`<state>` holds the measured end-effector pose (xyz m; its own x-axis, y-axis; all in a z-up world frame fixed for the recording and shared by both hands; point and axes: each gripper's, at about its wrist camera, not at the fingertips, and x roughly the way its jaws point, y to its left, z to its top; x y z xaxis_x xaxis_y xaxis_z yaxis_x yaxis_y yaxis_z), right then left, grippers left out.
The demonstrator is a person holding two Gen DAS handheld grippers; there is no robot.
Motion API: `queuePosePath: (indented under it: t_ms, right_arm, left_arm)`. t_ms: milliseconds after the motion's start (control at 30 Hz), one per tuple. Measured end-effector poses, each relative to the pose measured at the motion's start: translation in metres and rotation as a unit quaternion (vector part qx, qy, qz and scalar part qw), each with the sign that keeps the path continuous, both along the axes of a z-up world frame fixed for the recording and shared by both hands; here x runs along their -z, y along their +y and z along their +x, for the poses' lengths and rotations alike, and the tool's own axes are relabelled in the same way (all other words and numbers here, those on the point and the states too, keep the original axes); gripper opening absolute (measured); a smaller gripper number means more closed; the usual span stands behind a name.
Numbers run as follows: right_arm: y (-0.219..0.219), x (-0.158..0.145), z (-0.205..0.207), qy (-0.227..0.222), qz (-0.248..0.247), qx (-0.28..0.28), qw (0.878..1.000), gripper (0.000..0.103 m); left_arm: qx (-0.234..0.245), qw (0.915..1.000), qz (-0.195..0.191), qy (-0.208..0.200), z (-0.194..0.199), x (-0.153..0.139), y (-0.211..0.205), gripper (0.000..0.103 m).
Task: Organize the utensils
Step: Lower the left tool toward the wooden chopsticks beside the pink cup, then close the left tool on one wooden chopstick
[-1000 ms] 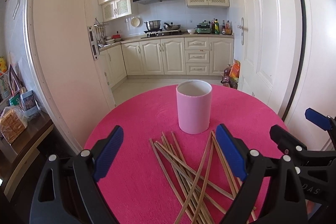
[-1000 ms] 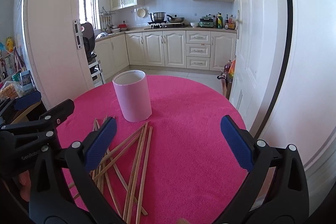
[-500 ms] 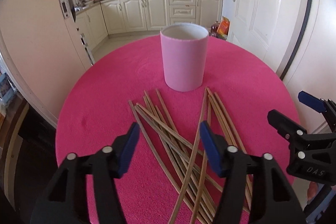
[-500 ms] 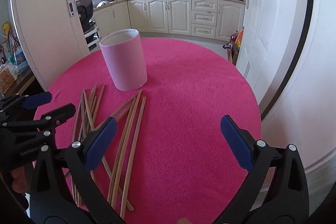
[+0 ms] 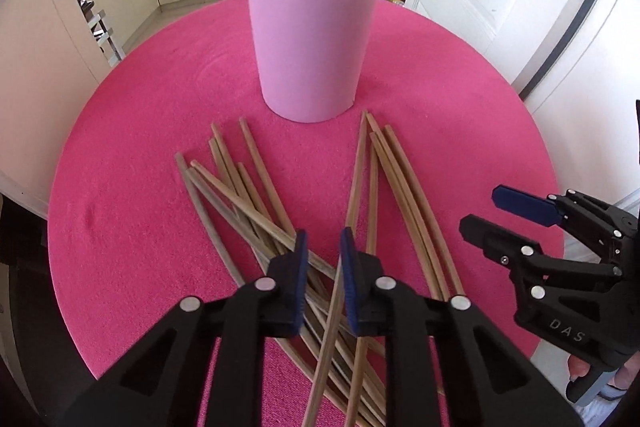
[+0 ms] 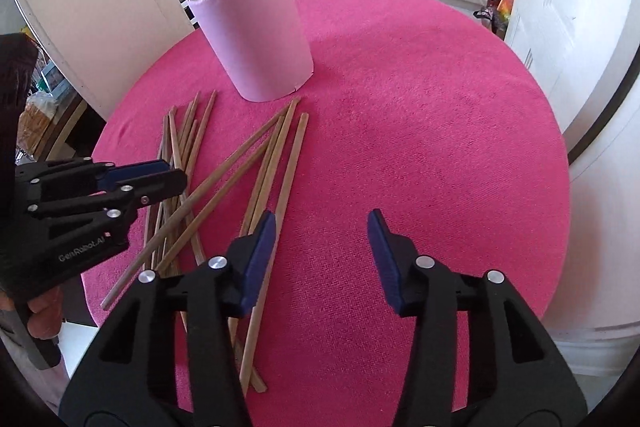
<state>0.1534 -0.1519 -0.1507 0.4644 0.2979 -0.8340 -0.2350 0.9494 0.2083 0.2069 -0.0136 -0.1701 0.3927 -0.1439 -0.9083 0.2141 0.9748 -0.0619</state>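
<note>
Nearest the left wrist camera, the left gripper (image 5: 323, 247) stands over the crossing point of the scattered, thin wooden chopsticks (image 5: 280, 211). Its jaws have just been closing and now show only a narrow gap. Several sticks pass beneath and between the blue pads (image 5: 301, 267), but whether the pads already press on one cannot be told. The spot looks chosen because the sticks overlap there, so one closing could catch more than one.

The right gripper (image 6: 322, 227) hangs just right of the same pile, pointing steeply down at the round pink tablecloth (image 6: 440, 147). Its jaws have also just been closing and are at a middling width. One loose chopstick runs along and under the left pad (image 6: 260, 255), while only bare cloth shows between the pads, so nothing is gripped there. A person's fingers (image 6: 40, 319) show on the left gripper's handle at the edge of the right view.

Beyond both sets of jaws the chopsticks fan out in two bundles, their far tips pointing towards the upright pale pink cylindrical holder (image 5: 312, 39). It stands just past those tips, near but apart from them, open end up and seemingly empty. It is probably set there to receive the sticks, and none has yet been put in.
</note>
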Motion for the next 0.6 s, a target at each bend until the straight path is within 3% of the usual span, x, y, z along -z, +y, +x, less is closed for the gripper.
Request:
queuePosePath:
  t_ms: [300, 600]
  right_arm:
    - [0.007, 0.007, 0.012, 0.042, 0.004, -0.021, 0.999, 0.036]
    - [0.022, 0.01, 0.021, 0.058, -0.03, -0.032, 0.997, 0.034]
  left_arm:
    - [0.017, 0.9987, 0.039, 0.026, 0.015, 0.019, -0.018, 0.007]
    - [0.024, 0.9985, 0.043, 0.026, 0.012, 0.017, -0.02, 0.003]
